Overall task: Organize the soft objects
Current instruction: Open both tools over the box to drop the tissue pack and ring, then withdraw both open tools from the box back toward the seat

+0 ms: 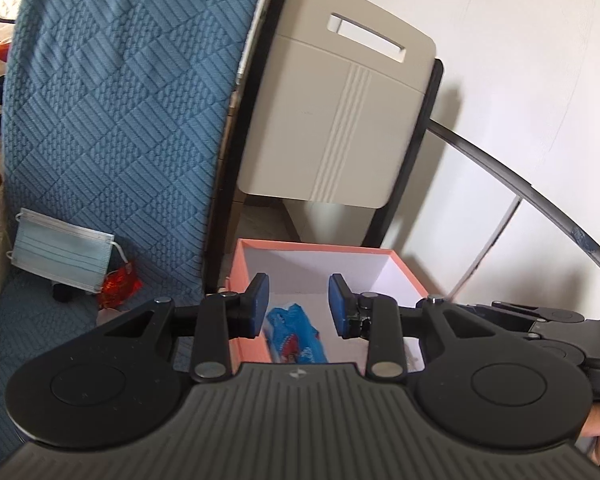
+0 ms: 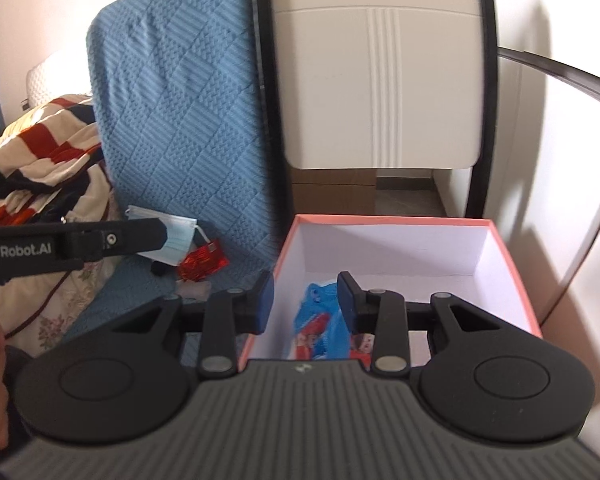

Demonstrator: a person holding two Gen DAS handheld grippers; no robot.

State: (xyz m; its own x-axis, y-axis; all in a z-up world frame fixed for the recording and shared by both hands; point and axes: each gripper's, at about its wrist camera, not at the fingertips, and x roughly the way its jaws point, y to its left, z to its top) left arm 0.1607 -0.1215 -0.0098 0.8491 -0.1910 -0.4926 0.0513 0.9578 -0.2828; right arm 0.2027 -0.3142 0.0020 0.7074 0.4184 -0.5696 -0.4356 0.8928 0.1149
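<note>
A pink box (image 1: 408, 272) (image 2: 512, 276) with a white inside stands beside a blue quilted seat (image 1: 112, 100) (image 2: 180, 92). A blue packet with red print (image 1: 296, 336) (image 2: 320, 324) lies in the box. My left gripper (image 1: 299, 306) is open and empty above the box's near left side. My right gripper (image 2: 305, 303) is open and empty above the packet. A light blue face mask (image 1: 60, 250) (image 2: 176, 242) and a red shiny packet (image 1: 120, 286) (image 2: 202, 262) lie on the seat.
A beige folding chair (image 1: 340, 108) (image 2: 380, 80) leans on the white wall behind the box. A striped red, white and navy cloth (image 2: 40, 132) lies left of the seat. A small black object (image 1: 62, 292) sits under the mask. The left tool's arm (image 2: 68, 246) crosses the right wrist view.
</note>
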